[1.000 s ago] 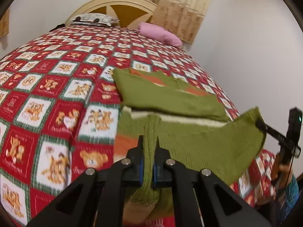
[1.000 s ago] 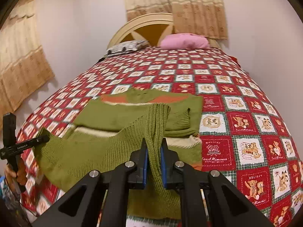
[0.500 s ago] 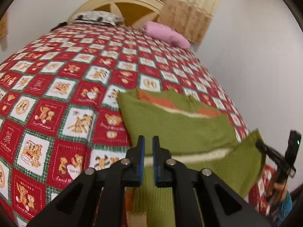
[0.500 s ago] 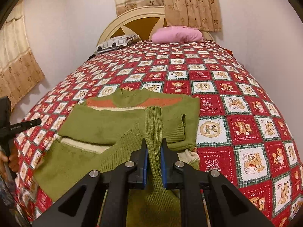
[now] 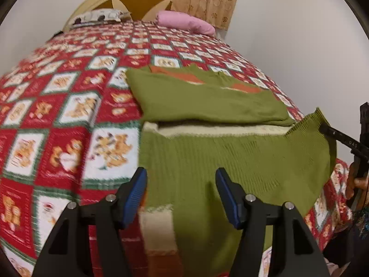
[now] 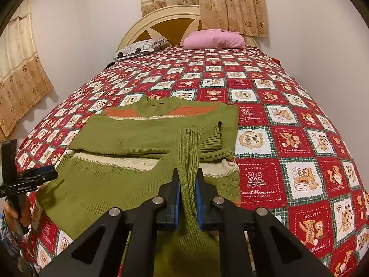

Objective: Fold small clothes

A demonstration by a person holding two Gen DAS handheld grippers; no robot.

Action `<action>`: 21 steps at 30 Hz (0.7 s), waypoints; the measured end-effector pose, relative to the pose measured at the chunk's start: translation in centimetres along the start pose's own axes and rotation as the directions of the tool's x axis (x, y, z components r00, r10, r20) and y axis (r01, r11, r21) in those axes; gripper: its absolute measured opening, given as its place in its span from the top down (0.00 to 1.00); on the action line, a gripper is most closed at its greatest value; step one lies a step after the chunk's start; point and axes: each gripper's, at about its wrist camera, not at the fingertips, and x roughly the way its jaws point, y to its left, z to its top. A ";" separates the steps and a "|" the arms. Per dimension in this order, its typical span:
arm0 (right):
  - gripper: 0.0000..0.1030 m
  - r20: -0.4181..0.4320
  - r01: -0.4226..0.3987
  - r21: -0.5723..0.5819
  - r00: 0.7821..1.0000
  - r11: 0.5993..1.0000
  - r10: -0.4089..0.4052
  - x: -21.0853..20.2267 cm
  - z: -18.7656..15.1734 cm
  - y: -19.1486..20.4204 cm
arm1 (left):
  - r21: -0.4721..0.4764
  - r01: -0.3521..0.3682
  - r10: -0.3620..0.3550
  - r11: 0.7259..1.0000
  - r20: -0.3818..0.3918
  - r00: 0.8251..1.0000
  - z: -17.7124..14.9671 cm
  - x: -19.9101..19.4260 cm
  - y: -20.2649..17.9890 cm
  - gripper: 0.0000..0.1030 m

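Observation:
A small green knit sweater [image 5: 207, 106] with orange and cream stripes lies on the bed, sleeves folded across its chest; it also shows in the right wrist view [image 6: 143, 136]. My left gripper [image 5: 181, 191] is open and empty, hovering over the sweater's lower left part. My right gripper [image 6: 187, 198] is shut on the sweater's ribbed green hem [image 6: 188, 161] and holds that corner lifted. In the left wrist view the right gripper [image 5: 322, 128] pinches the raised corner at the far right. The left gripper [image 6: 46, 173] appears at the left edge of the right wrist view.
The bed carries a red, white and green teddy-bear quilt [image 6: 288, 138]. A pink pillow [image 6: 214, 39] and a patterned pillow [image 6: 138, 48] lie by the cream headboard [image 6: 161, 20]. White walls stand on both sides, with curtains behind.
My left gripper has let go of the sweater's hem and opened wide. That side of the hem now lies down. My right gripper keeps its hold on the hem.

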 end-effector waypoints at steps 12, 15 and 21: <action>0.90 -0.027 -0.007 0.041 1.000 0.999 0.008 0.8 -1.0 -1.0 | -0.040 0.059 -0.060 0.997 -0.028 0.998 -0.6 1.1 0.0 0.39; 0.90 -0.032 -0.012 0.052 0.999 0.999 0.013 1.0 -1.1 -1.2 | -0.121 0.121 -0.124 0.985 -0.023 0.992 -0.2 1.6 1.1 0.39; 0.90 -0.062 -0.001 0.062 0.998 0.998 0.005 1.9 -1.7 -1.3 | -0.153 0.082 -0.085 0.985 -0.016 0.996 -0.5 2.0 1.1 0.86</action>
